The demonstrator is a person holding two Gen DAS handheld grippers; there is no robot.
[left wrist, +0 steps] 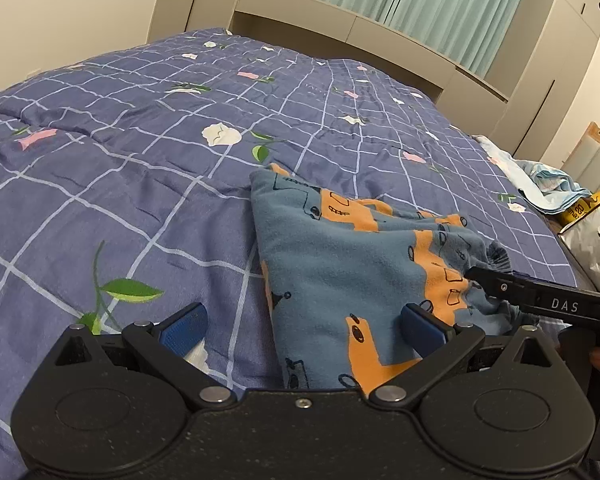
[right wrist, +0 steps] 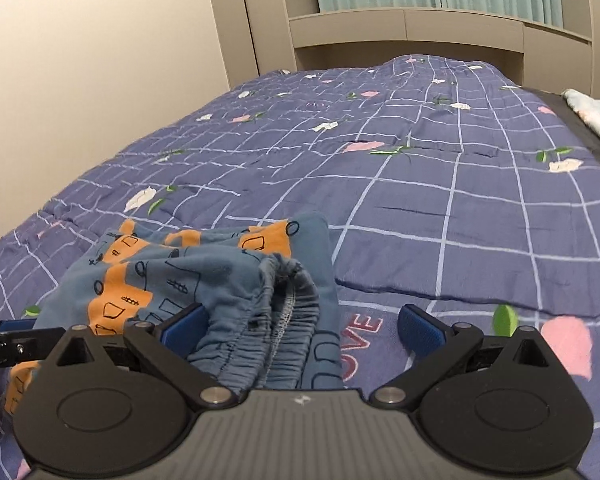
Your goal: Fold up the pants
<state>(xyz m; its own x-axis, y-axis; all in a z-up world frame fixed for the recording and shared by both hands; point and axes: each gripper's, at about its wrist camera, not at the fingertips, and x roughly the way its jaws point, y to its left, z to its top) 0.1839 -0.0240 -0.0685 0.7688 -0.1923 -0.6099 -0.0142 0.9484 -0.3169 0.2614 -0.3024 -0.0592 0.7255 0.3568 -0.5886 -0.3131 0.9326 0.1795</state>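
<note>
On the left lies the wide bed (left wrist: 120, 168), covered with a blue checked quilt with flowers, and it serves as the flat surface for the folding. The left gripper (left wrist: 304, 326) hovers low over the near edge of the bed, its jaws spread wide and holding nothing. One blue pad (left wrist: 184, 322) is over bare quilt and the other pad is over the cloth, so I judge that the gripper is placed to straddle the left edge of the pants and take it.

The pants (left wrist: 340, 248), blue with orange cars, lie in a loose bundle in the middle, close to the person, resting on the quilt. They look partly folded already, but the top layer is wrinkled and not flat.

To the right, the right gripper (right wrist: 300, 324) is over the elastic waistband (right wrist: 284, 312), which is gathered and open toward this camera. Its jaws are also spread, with the waistband near the left pad but not pinched. Probably it stands here because the waistband is the firm part to pull for the next fold.

At the far right edge of the bed there is a light blue cloth (left wrist: 548, 178) and a white bag (left wrist: 596, 240), well apart from the pants.
</note>
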